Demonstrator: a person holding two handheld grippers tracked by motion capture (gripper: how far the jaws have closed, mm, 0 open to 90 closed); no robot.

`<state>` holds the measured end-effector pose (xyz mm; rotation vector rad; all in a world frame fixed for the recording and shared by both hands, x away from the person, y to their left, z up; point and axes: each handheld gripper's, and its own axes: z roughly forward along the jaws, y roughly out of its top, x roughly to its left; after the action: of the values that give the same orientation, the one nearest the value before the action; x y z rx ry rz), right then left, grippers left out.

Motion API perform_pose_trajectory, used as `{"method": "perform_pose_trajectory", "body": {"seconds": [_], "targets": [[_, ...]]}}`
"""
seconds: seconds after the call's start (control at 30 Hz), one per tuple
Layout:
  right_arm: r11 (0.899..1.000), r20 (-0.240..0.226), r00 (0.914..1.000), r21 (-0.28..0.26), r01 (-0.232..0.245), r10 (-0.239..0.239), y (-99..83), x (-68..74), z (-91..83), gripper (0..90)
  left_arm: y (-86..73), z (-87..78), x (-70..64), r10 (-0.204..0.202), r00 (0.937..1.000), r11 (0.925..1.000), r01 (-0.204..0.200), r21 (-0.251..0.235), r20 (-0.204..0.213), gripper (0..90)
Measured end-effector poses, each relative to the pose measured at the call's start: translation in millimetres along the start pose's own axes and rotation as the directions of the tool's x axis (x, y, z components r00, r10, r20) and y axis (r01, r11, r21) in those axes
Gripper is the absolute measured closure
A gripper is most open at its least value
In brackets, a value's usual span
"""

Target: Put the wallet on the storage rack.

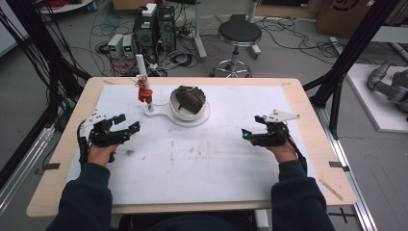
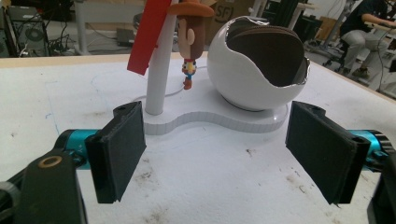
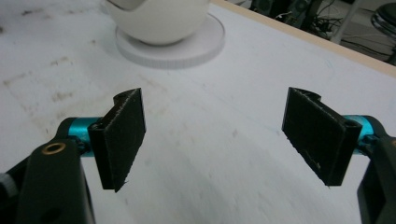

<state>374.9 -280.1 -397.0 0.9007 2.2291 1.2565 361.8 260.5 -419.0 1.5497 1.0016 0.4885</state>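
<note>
High view: eggshell bowl [image 1: 188, 102] upright, mouth skyward.

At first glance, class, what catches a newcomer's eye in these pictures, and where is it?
A white egg-shaped bowl with a jagged rim sits on a white stand at the far middle of the table, holding something brown. Beside it, a cowboy figure hangs at a white post bearing a red tag. The left gripper and right gripper wait nearer, fingers apart, holding nothing.
</note>
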Motion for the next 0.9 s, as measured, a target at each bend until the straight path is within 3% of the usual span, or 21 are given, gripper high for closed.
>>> {"method": "perform_pose_trajectory", "body": {"seconds": [0.03,0.3,0.9], "targets": [[1.0,0.018,0.9997,-0.012,-0.013,0.014,-11.2,-4.8,-10.5,21.9,0.0,0.3,-0.3,0.003,1.0,1.0,-0.003,0.005,0.0,19.9],[0.997,0.063,0.9963,-0.051,-0.055,0.058,-23.1,-15.7,-31.4,21.9,0.8,0.7,-5.4,0.024,0.9997,0.9996,-0.024,0.012,0.001,19.9],[0.992,0.104,0.9889,-0.081,-0.098,0.106,-27.4,-18.7,-42.5,21.9,1.7,-4.8,-8.6,0.024,0.9997,0.9995,-0.024,-0.019,-0.007,20.4]]}}
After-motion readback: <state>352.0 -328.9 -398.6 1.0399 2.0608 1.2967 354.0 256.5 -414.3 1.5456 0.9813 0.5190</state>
